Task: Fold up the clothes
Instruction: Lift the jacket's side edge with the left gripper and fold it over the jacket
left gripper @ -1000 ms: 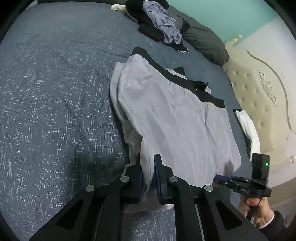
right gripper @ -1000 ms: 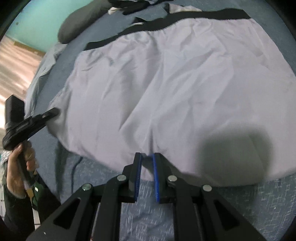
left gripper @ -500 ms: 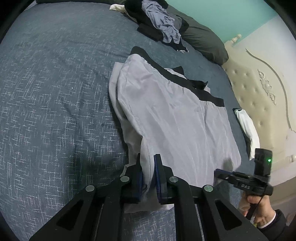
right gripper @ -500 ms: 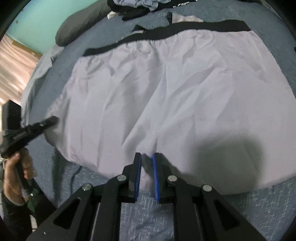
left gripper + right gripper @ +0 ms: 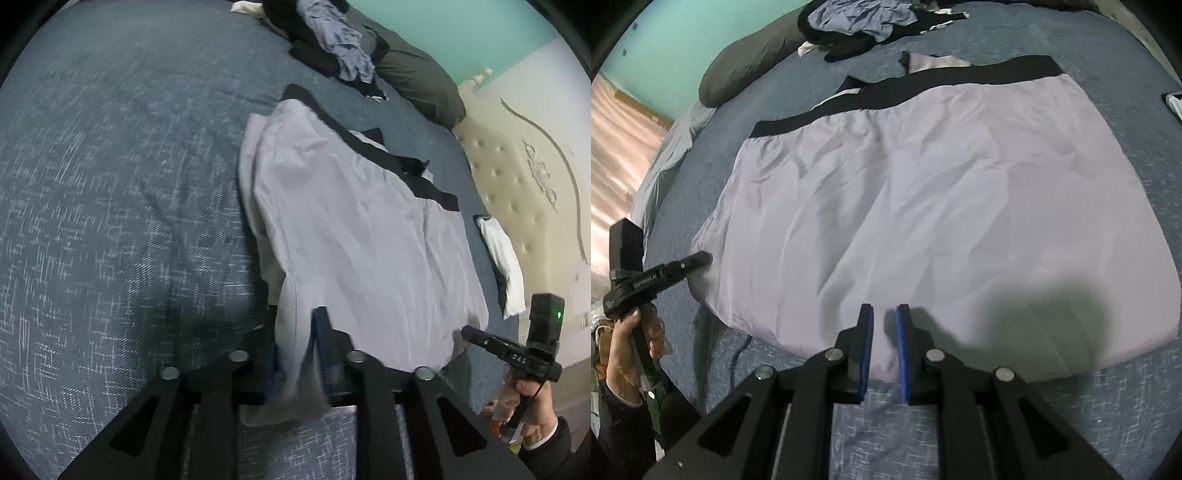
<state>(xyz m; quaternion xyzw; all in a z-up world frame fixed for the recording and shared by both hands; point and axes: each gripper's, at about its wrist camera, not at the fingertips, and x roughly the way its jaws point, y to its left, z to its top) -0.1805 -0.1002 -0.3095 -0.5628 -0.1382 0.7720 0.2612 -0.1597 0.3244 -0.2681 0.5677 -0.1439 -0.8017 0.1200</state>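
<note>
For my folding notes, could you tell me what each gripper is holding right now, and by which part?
The left gripper has the near hem corner of the grey shorts between its opening jaws. The right gripper is shut on the shorts' near hem edge.

The lilac shorts were thin, smooth woven cloth with a faint sheen, finely creased, and their waistband was matt black knit. The bed under them wore a coarse, matt blue-grey cloth flecked with white thread. My left gripper and my right gripper were matt black plastic with small bright metal pins at the joints, and blue ribbed pads lined my jaws. The headboard looked like cream padded leatherette, tufted and slightly glossy. The pillow was dull dark-grey cloth.
</note>
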